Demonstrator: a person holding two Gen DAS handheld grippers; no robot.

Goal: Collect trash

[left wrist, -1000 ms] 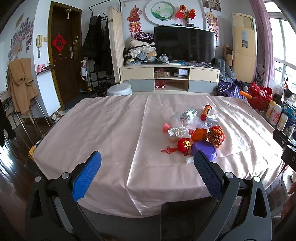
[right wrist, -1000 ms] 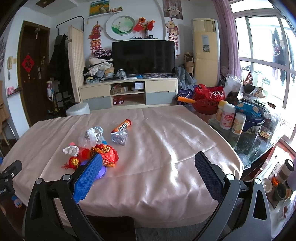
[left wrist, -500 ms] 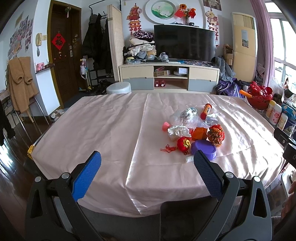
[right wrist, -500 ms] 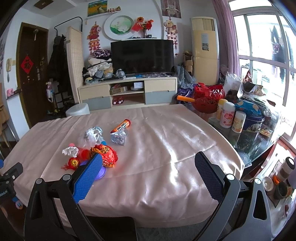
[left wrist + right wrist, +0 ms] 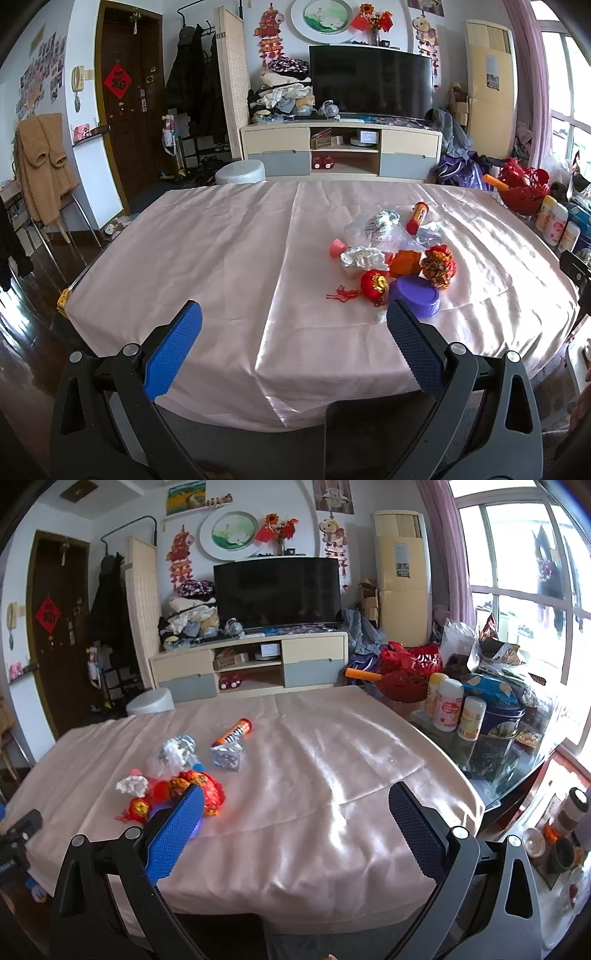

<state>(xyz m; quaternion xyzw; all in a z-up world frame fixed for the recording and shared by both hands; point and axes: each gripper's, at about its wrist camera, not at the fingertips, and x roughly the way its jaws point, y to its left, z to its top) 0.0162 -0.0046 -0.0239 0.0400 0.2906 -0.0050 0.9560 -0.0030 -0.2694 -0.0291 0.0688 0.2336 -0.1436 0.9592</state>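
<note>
Left gripper (image 5: 293, 334): spread wide, nothing between the blue pads, hovering over the near edge of the table, short of the trash.
Right gripper (image 5: 295, 818): likewise spread wide and empty, held over the near edge; left pad overlapping the near side of the pile in that view.
Table (image 5: 207, 258): draped in a shiny pink cloth, creased down the middle.
Trash pile (image 5: 391, 254): clustered on the cloth, right of centre in the left wrist view, left of centre in the right wrist view.
Purple lid (image 5: 415, 291): nearest piece of the pile, flat on the cloth, just beside the left gripper's right pad.
Red lantern ornament (image 5: 373, 282): touching the left side of the purple lid, red tassel trailing left.
Red-and-gold crumpled wrapper (image 5: 437, 264): right side of the pile, just beyond the lid.
Crumpled white paper (image 5: 362, 256): left part of the pile, beside a small pink cup (image 5: 337, 247).
Orange candy tube (image 5: 232, 733): lying at the far edge of the pile, tilted.
Foil wrapper (image 5: 227, 755): just near of the tube.
Bottles (image 5: 448, 709): upright on a glass side table at the right, well apart from the pile.
TV stand (image 5: 341, 153): far wall, beyond the table.
</note>
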